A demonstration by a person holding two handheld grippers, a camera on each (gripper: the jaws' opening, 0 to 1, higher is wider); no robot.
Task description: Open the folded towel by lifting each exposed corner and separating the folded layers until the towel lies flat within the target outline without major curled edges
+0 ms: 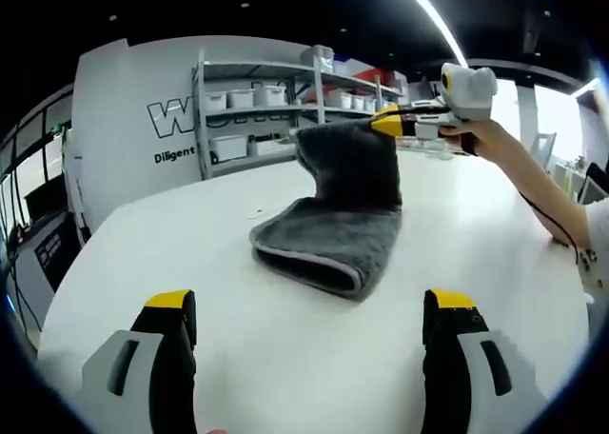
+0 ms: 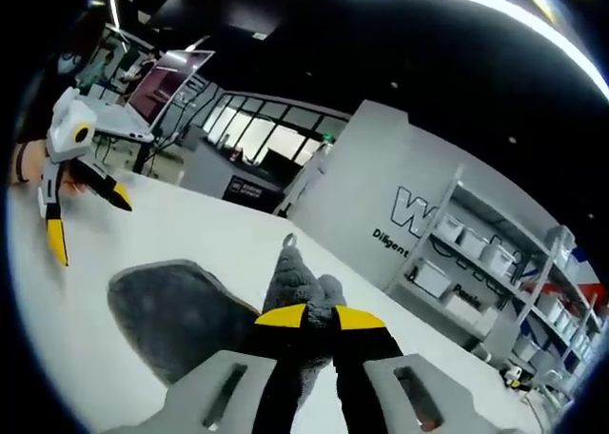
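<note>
A dark grey towel (image 1: 328,236) lies partly folded on the white table (image 1: 190,253). One corner of it is pulled up into a standing flap. My right gripper (image 1: 395,122) is shut on that raised corner, well above the table. In the right gripper view its yellow-tipped jaws (image 2: 309,316) pinch the bunched towel corner (image 2: 297,280), and the rest of the towel (image 2: 176,315) spreads out below. My left gripper (image 1: 309,310) is open and holds nothing, low over the table and short of the towel's near edge. It also appears across the table as the left gripper (image 2: 88,220), jaws apart.
A person's hand and forearm (image 1: 519,163) hold the right gripper. Metal shelves with white bins (image 1: 257,101) and a lettered wall (image 1: 171,120) stand behind the table. The rounded table edge (image 1: 71,263) curves at the left.
</note>
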